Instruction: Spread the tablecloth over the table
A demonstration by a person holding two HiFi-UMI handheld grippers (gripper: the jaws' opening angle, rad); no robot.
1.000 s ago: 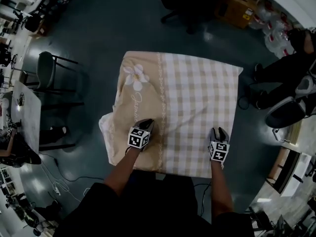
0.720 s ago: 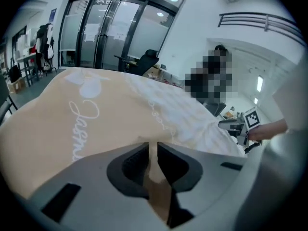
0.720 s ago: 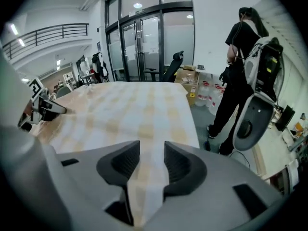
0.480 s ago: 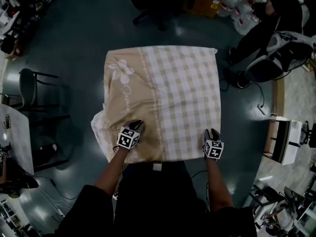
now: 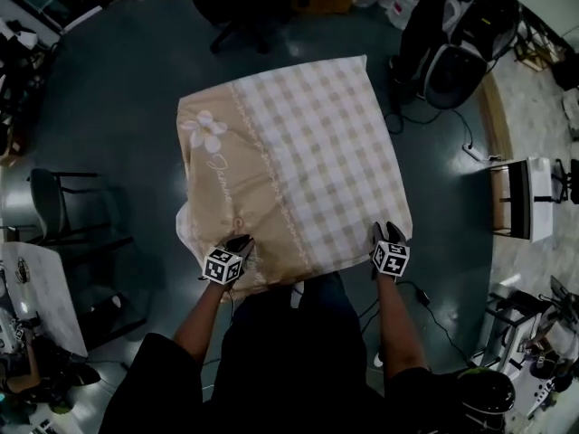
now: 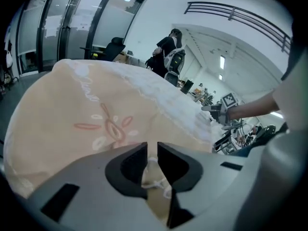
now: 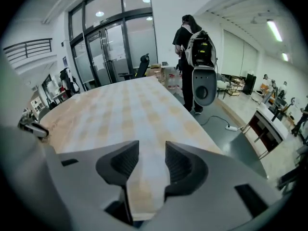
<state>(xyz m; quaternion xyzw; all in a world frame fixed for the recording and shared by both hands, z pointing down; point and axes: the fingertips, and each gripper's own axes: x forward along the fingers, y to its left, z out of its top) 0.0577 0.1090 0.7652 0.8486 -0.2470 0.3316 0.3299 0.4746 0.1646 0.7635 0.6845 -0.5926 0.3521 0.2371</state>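
Observation:
The tablecloth (image 5: 308, 161) lies over the table: plain beige with a white flower on the left, beige-and-white checks on the right. A bunched fold hangs off its near left side (image 5: 185, 229). My left gripper (image 5: 237, 245) is at the near left edge, its jaws almost together on the cloth's lace hem (image 6: 152, 165). My right gripper (image 5: 387, 233) is at the near right corner. In the right gripper view its jaws (image 7: 152, 150) are opening, with the checked cloth (image 7: 125, 109) lying slack between them.
A person with a backpack (image 7: 195, 66) stands past the table's far right corner (image 5: 452, 43). Also around the table are a dark chair (image 5: 63, 197) on the left, a white table (image 5: 45, 297) at the near left, a stand (image 5: 520, 197) on the right and floor cables (image 5: 425, 297).
Both grippers have drawn back towards me, from a little way in on the cloth to its near edge. The head view has swung, so the table looks turned.

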